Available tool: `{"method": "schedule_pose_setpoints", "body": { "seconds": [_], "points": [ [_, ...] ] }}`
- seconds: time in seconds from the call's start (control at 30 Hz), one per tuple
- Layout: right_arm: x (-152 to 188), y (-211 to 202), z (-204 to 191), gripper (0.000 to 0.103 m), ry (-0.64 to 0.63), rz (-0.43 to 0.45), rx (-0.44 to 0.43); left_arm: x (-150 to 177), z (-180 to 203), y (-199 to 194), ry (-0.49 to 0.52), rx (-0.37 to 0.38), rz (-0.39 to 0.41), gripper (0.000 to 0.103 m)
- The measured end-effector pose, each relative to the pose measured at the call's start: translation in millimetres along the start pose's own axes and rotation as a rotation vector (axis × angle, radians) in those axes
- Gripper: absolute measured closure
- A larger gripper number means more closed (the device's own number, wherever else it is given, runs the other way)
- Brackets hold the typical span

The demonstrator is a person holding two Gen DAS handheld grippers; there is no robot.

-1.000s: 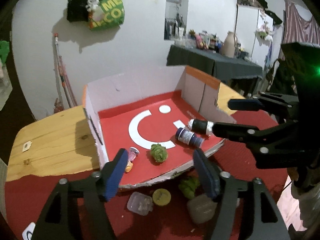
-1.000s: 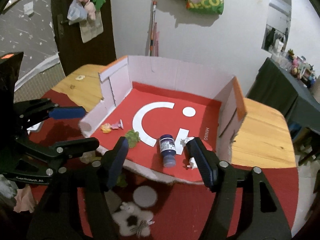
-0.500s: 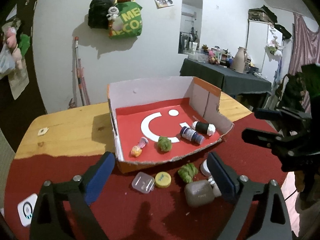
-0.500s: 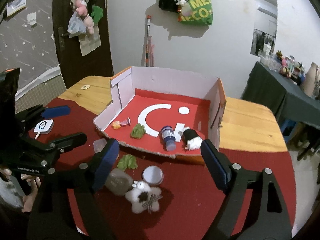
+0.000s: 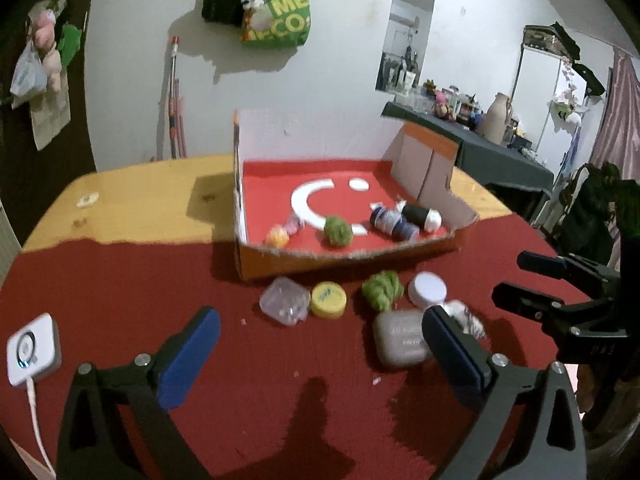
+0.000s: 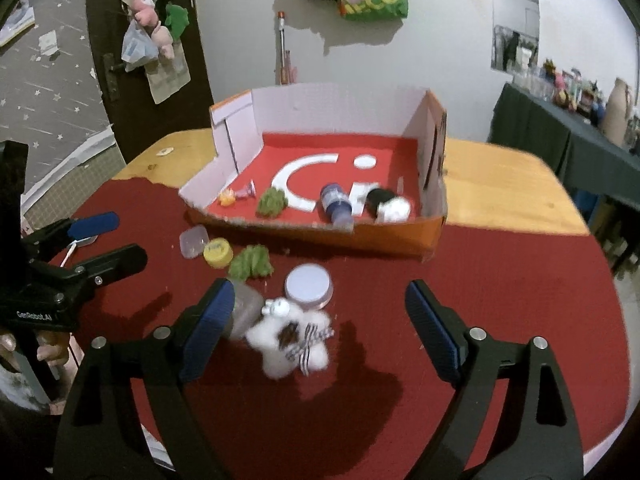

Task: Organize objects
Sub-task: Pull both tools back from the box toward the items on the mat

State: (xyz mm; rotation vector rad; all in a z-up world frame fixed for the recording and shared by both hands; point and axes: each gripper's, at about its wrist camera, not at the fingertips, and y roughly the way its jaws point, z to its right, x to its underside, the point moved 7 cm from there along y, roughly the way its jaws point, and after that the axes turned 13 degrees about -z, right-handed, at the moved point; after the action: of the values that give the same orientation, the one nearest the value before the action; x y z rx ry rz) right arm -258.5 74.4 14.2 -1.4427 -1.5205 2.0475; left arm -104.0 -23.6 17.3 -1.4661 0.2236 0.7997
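An orange cardboard box (image 5: 348, 258) with a red floor holds a green pompom (image 5: 338, 230), a dark blue bottle (image 5: 394, 224), a black and white bottle (image 5: 422, 216) and a small pink and yellow toy (image 5: 280, 234). In front of it on the red cloth lie a clear case (image 5: 285, 300), a yellow cap (image 5: 329, 299), a second green pompom (image 5: 382, 290), a white round lid (image 5: 428, 289), a grey case (image 5: 400, 342) and a white plush (image 6: 290, 334). My left gripper (image 5: 318, 320) is opening, with nothing gripped. My right gripper (image 6: 320, 288) stands open over the plush, not touching it.
A white device (image 5: 30, 350) with a cable lies at the cloth's left edge. Bare wooden table (image 5: 132, 204) shows left of and behind the box. A dark side table (image 5: 500, 160) with clutter stands at the back right. Each gripper shows in the other's view.
Both grippers have drawn back from the box and sunk toward the cloth. Their jaws have spread wider. The loose objects in front of the box have come fully into view.
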Motion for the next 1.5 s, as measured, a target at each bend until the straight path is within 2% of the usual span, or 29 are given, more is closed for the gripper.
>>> {"method": "schedule_pose_setpoints", "body": {
  "seconds": [0.27, 0.87, 1.13, 1.2, 1.33, 1.5],
  "points": [
    [16.6, 19.3, 1.1, 0.016, 0.014, -0.045, -0.018, 20.3, -2.2, 26.9, -0.029, 0.001, -0.079, 0.000],
    [30.3, 47.0, -5.1, 0.016, -0.026, -0.124, -0.014, 15.0, -19.4, 46.6, -0.065, -0.014, -0.124, 0.000],
    [31.6, 57.1, -3.1, 0.016, -0.086, -0.148, 0.072, 6.1, -25.7, 54.6, -0.055, -0.028, -0.141, 0.000],
    [29.2, 57.9, 0.6, 0.016, -0.078, -0.151, 0.074, 4.0, -26.5, 56.0, -0.046, -0.036, -0.144, 0.000],
    [19.7, 56.7, 24.6, 0.016, -0.019, -0.142, 0.128, 1.6, -27.3, 60.5, -0.019, -0.039, -0.161, 0.000],
    [11.8, 55.6, 44.4, 0.016, 0.026, -0.147, 0.094, -3.9, -27.4, 68.0, 0.026, -0.037, -0.180, 0.000]
  ]
}}
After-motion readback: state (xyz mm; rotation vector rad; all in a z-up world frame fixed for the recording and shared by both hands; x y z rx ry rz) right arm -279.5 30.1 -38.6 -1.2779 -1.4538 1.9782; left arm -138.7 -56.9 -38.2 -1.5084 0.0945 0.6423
